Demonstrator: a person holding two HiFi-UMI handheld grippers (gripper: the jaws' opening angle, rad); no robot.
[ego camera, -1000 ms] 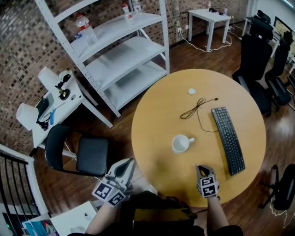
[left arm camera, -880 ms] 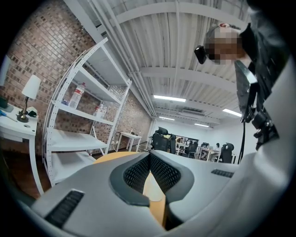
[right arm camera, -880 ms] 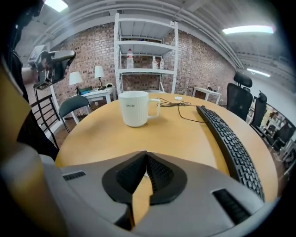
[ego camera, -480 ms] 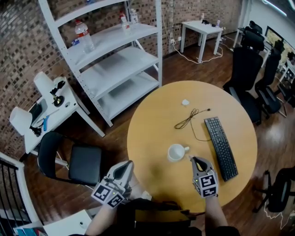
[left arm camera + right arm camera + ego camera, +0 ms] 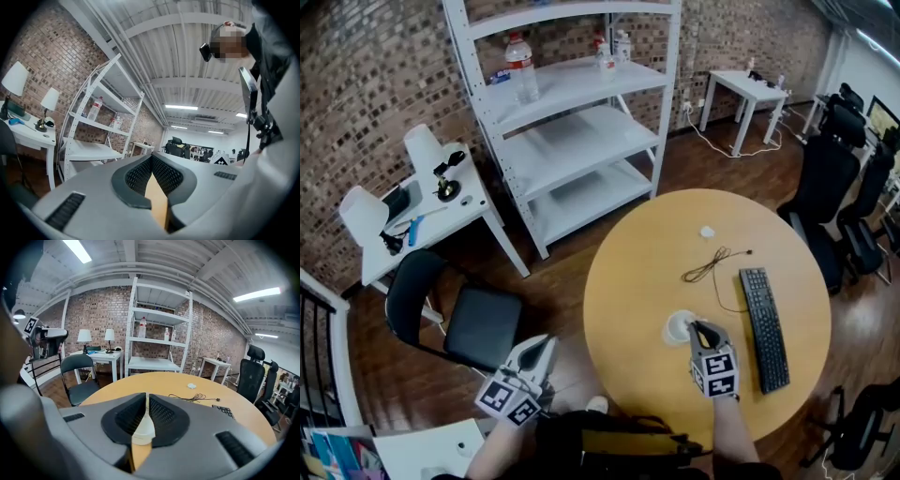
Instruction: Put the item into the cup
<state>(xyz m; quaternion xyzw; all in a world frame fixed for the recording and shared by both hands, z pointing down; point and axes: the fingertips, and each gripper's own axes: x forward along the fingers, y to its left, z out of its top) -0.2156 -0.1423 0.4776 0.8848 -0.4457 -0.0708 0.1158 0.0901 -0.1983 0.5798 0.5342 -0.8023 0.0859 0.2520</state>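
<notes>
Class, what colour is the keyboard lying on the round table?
Black. The keyboard shows best in the head view.

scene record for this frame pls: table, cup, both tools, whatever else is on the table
surface: round wooden table
target: white cup, upright, near the table's front edge
right: right tool tips over the cup's rim, jaws opening, narrow gap; white shape in the gap, likely the cup below; no item made out
left: left tool off the table's left side, jaws together, empty
others: black keyboard, dark cable, small white object
</notes>
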